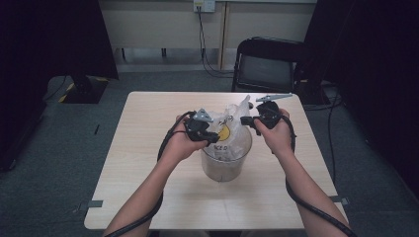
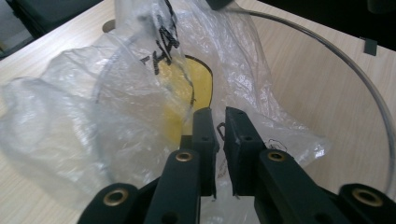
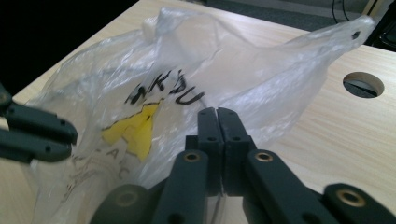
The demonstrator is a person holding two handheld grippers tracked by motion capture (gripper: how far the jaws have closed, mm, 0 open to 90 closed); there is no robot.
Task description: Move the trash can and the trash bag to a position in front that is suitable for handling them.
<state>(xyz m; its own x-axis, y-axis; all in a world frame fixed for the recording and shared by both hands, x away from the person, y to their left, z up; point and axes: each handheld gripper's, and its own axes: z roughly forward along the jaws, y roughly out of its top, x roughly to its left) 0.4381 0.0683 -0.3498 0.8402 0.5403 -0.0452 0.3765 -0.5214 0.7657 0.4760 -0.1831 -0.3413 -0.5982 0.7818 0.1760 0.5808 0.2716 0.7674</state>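
Both tools (image 1: 211,137) (image 1: 248,120) pinch bag (image 1: 232,129) edges over container (image 1: 223,165).

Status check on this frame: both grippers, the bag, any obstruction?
Left gripper shut on plastic bag. Right gripper shut on it too. Bag lines clear bin. Nothing in the way.

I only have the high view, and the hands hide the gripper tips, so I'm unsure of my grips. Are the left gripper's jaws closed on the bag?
Observer: In the left gripper view, the left gripper has its jaws almost together, and film of the plastic bag appears pinched between them.
Operator: And the right one?
Observer: The right gripper has its jaws fully together against the bag. I cannot tell whether any film is caught.
Operator: Where is the rim near my left gripper?
Observer: In the left gripper view, the clear container shows its rim curving past on the right, beyond the bag.
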